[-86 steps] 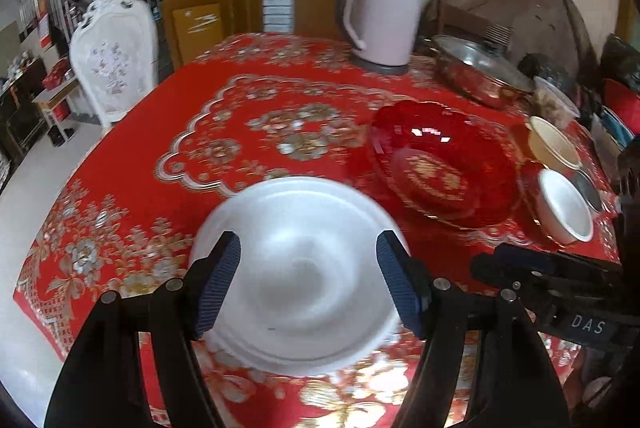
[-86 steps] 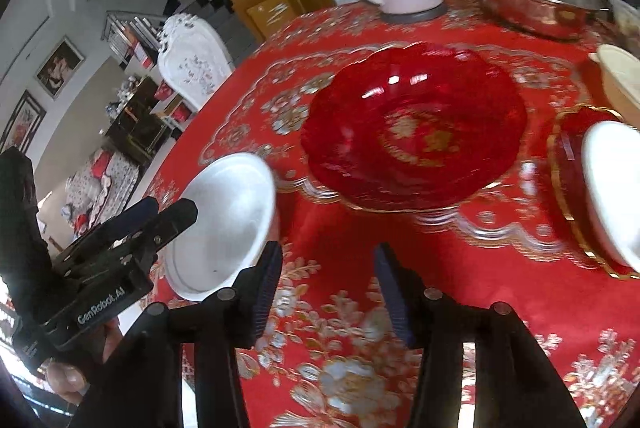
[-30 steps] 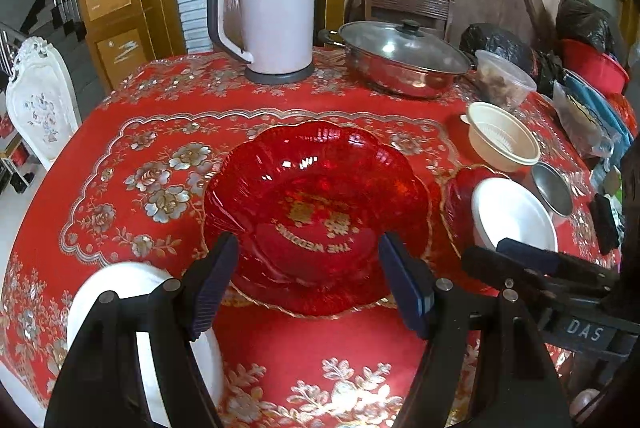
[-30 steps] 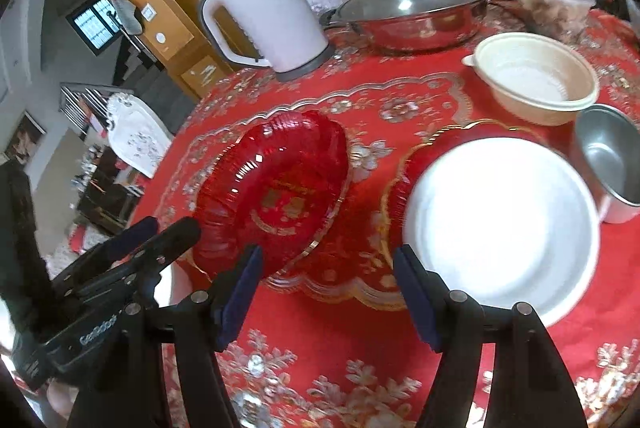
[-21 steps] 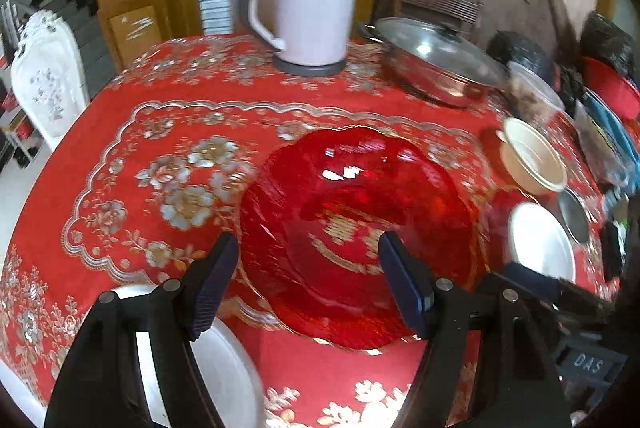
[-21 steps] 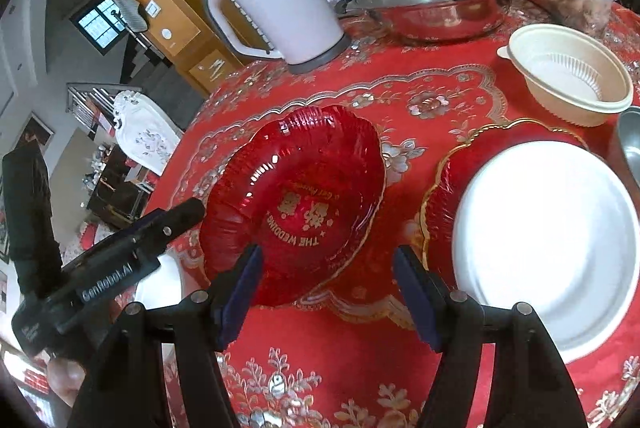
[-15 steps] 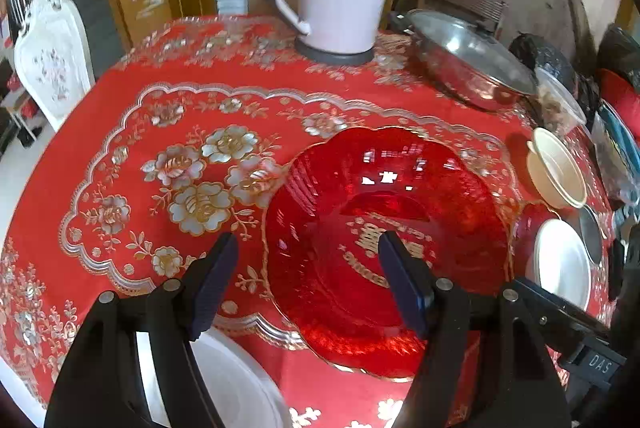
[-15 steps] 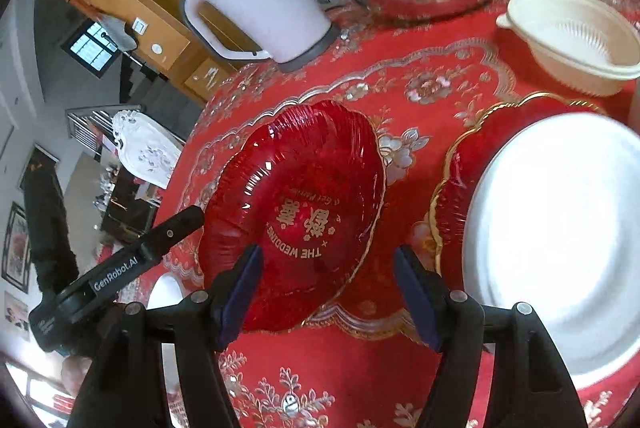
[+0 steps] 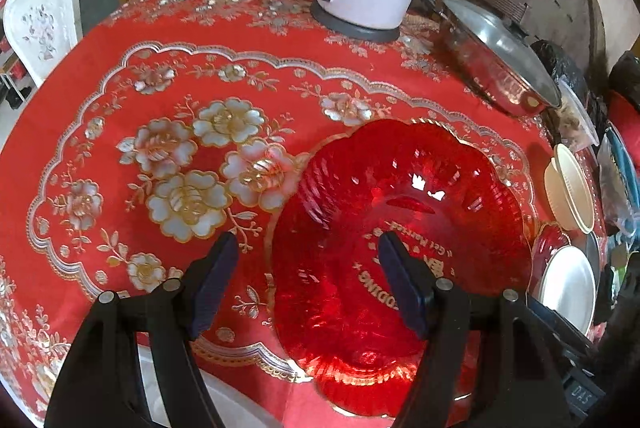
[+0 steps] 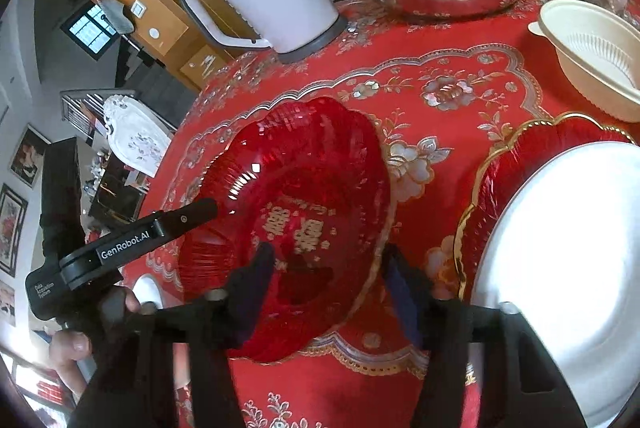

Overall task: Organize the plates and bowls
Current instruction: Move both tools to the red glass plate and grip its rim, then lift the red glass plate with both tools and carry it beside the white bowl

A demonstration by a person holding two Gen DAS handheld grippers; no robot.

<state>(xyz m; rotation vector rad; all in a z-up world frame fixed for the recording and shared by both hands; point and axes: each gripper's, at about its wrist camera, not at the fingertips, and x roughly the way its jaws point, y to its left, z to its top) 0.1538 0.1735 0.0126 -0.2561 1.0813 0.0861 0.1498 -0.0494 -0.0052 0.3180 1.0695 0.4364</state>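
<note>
The large scalloped translucent red plastic bowl with gold lettering (image 9: 400, 252) sits on the surface, which is draped in a red floral tablecloth (image 9: 160, 100), and serves here as the landmark. The left gripper (image 9: 308, 284) hovers low over its near-left rim, jaws wide apart and holding nothing; one finger hangs over the cloth just outside the rim and the other over the bowl's inside. The right gripper (image 10: 328, 292) comes at the same bowl from its other side, jaws likewise apart and empty, straddling the rim nearest it, though whether either finger touches the plastic cannot be told.

To the right of the big bowl, a plain white round plate (image 10: 560, 268) already rests inside a smaller red scalloped dish with a gold edge (image 10: 500, 172), so that pair looks stacked. Beyond them stands a cream plastic strainer bowl (image 10: 592, 52), still on its own. A sliver of another white plate (image 9: 224, 408) shows near the left of the big bowl, at the surface's edge, also unstacked.

By this reading the sorting is partly done: one nesting made, the big red bowl not yet lifted, and the loose white plate and the cream bowl still to be gathered.
</note>
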